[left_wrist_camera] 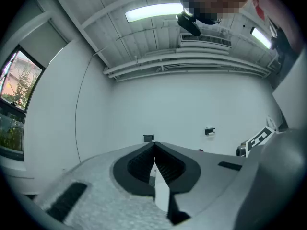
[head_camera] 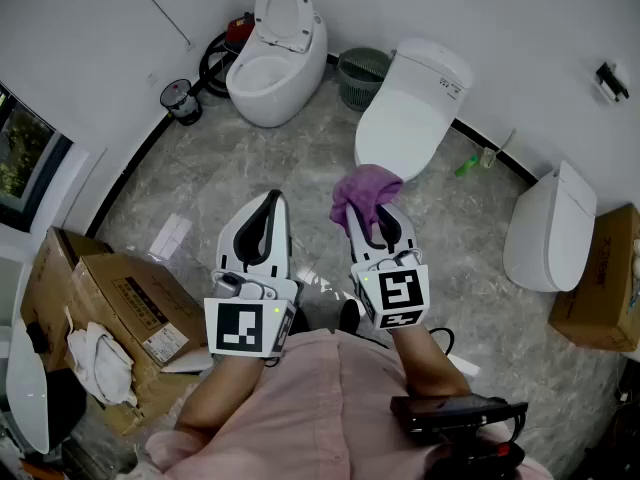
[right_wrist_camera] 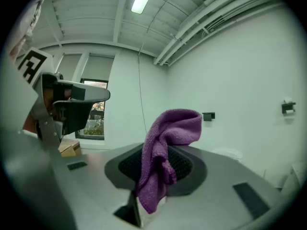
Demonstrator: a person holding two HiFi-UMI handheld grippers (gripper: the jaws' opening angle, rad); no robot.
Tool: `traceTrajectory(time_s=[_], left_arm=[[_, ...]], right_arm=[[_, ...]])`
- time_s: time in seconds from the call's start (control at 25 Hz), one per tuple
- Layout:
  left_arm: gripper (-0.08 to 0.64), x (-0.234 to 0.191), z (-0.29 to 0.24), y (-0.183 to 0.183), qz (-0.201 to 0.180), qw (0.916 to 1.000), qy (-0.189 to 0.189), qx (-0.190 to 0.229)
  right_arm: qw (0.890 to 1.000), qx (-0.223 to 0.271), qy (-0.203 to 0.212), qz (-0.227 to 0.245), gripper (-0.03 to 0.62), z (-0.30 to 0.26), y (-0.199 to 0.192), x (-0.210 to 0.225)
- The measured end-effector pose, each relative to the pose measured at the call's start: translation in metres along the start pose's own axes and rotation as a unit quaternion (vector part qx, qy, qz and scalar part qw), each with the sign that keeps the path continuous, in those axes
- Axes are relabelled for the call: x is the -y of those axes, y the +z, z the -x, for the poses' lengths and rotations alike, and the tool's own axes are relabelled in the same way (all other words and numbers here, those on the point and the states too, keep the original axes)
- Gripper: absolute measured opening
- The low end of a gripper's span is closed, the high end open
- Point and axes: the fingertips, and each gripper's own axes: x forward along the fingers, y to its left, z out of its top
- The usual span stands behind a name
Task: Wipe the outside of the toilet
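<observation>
Cloth (head_camera: 365,188), purple, pinched in right gripper (head_camera: 380,224); left gripper (head_camera: 270,204) jaws together, nothing held.

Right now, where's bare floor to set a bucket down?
Bare floor between the open-lid toilet and the closed toilet; another strip between the closed toilet and the right-hand toilet. Crowded: cardboard boxes at left, green bin and small bucket along the wall.

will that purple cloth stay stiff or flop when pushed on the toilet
Probably floppy: the purple cloth droops over the right gripper in soft folds. Likely light, since its top stands up unsupported. Its looped pile should grip rather than slide.
</observation>
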Motion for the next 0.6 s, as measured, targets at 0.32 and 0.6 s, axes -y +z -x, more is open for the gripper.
traceTrajectory(time_s=[0.32,0.6], left_arm=[[0.008,0.011,-0.004,-0.010,0.000,0.9999,-0.002,-0.014],[0.008,0.037,-0.026,-0.017,-0.010,0.9995,0.006,-0.029]], right_arm=[[1.000,-0.002,0.001,-0.002,0.109,0.006,-0.007,0.007],[1.000,0.019,0.001,-0.009,0.114,0.012,-0.006,0.046]])
